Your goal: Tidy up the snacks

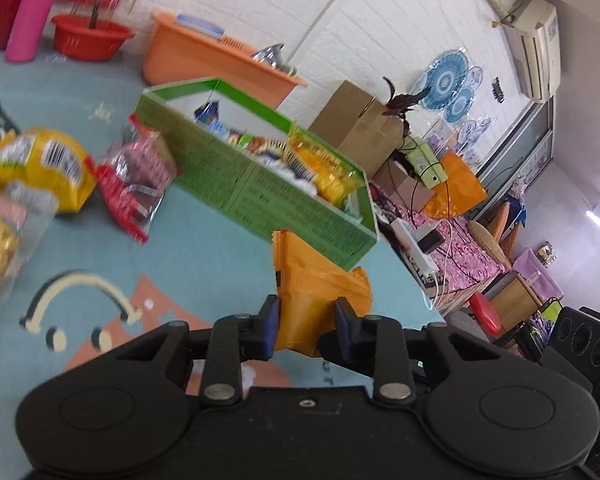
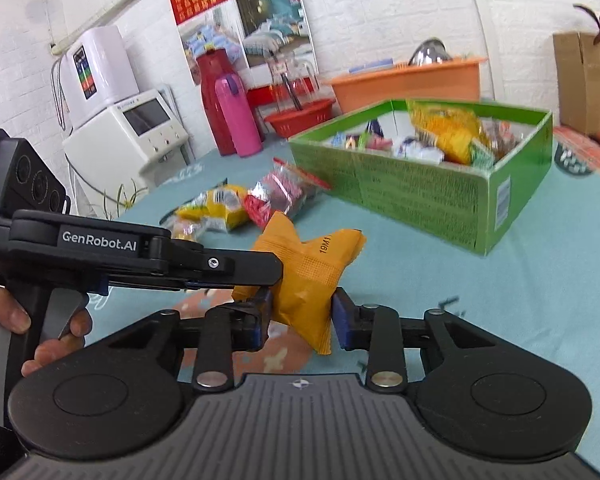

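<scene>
- Bench: covered with a teal patterned cloth; carries all snacks.
- Green box: open-topped, far on the bench, holding mixed snack packs.
- Loose snacks: a yellow bag and a red pack lie on the bench, left of the box.
- Orange packet: held above the bench, near side of the box.
- Left gripper: closed on the packet.
- Right gripper: clamps the same packet, pads touching both sides.

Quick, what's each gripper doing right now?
Left gripper: shut on the orange snack packet.
Right gripper: shut on the same orange snack packet.
</scene>
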Motion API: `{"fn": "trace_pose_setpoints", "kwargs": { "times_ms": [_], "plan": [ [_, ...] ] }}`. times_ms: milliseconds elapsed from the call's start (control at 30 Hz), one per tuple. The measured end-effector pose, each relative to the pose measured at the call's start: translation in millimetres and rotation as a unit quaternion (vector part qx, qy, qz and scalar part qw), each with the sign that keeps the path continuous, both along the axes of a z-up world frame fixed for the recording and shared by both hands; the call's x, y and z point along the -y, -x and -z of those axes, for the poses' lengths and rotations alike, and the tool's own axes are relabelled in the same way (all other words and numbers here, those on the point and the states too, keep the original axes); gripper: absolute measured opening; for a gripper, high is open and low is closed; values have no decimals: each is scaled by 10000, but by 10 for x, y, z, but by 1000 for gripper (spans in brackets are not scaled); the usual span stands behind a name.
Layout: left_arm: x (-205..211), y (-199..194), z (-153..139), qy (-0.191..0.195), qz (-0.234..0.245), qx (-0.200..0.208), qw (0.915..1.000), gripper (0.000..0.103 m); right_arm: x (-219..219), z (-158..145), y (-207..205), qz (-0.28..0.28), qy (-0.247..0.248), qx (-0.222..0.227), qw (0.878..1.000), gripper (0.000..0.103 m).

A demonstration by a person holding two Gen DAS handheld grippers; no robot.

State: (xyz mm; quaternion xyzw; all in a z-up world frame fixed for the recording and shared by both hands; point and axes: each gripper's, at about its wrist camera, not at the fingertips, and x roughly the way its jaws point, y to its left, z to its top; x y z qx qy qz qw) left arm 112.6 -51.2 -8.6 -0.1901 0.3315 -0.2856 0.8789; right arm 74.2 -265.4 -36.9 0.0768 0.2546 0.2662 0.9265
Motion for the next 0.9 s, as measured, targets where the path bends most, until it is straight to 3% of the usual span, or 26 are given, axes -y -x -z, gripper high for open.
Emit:
{"fn": "trace_pose_setpoints", "kwargs": {
  "times_ms": [267, 433, 667, 900],
  "plan": [
    [135, -349, -453, -39, 30, 640, 9979, 56, 60, -349, -254, 236, -133, 569, 9980, 56],
    [198, -761, -609, 49, -21, 807, 9967, 56, 56, -517, -607, 481, -157, 877, 9949, 56],
    [197, -1274, -607, 110, -163, 808, 9965, 56, 40, -592, -1125, 618, -189, 989, 9930, 56],
    [167, -1680, -393, -81, -440, 573, 9973, 60, -91, -421, -1515, 656, 94, 971, 9931, 57]
  ]
}}
